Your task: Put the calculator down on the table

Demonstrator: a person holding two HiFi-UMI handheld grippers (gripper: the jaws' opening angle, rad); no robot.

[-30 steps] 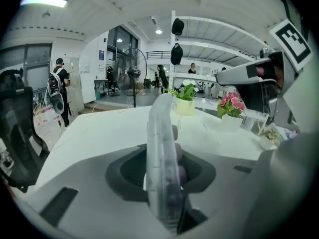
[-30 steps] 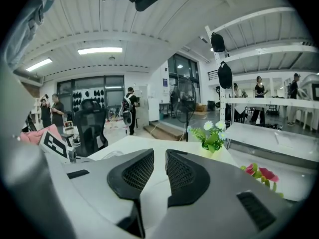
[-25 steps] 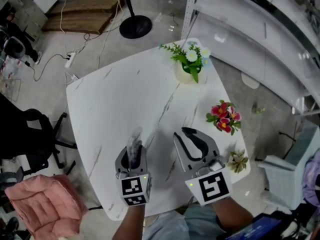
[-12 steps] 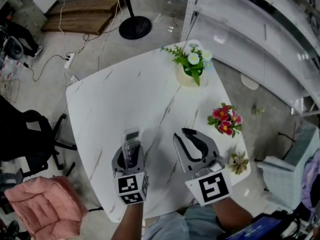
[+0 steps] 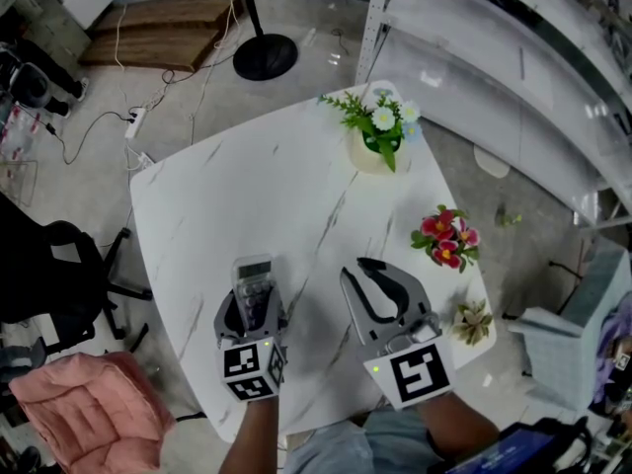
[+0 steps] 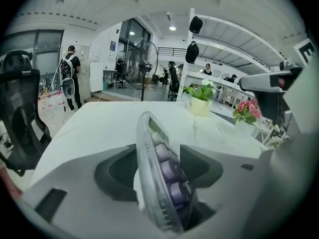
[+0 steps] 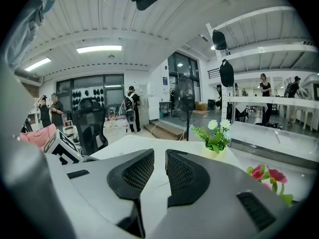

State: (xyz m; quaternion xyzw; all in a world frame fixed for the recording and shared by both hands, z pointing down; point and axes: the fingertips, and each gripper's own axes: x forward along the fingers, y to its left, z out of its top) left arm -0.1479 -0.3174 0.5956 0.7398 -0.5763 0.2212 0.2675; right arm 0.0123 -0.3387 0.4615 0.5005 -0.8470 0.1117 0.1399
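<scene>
Calculator (image 5: 255, 280) sits slanted between the jaws of our left tool (image 6: 158, 169), low at the near left part of the bench (image 5: 247, 181). Those jaws have just been opening and now stand wide, grip released. Our right tool (image 7: 159, 166), jaws barely parted, holds nothing.

Open-plan workspace (office chair (image 5: 54, 265); steel shelving (image 5: 494, 57))

White marbled tabletop (image 5: 247, 196) below me mid-frame, grey concrete floor (image 5: 296, 92) around it, black fan base (image 5: 268, 54) top centre, wooden pallet (image 5: 163, 30) upper left, black office chair (image 5: 49, 265) at left edge, pink cushion (image 5: 89, 403) lower left, white shelving (image 5: 494, 57) upper right.
</scene>
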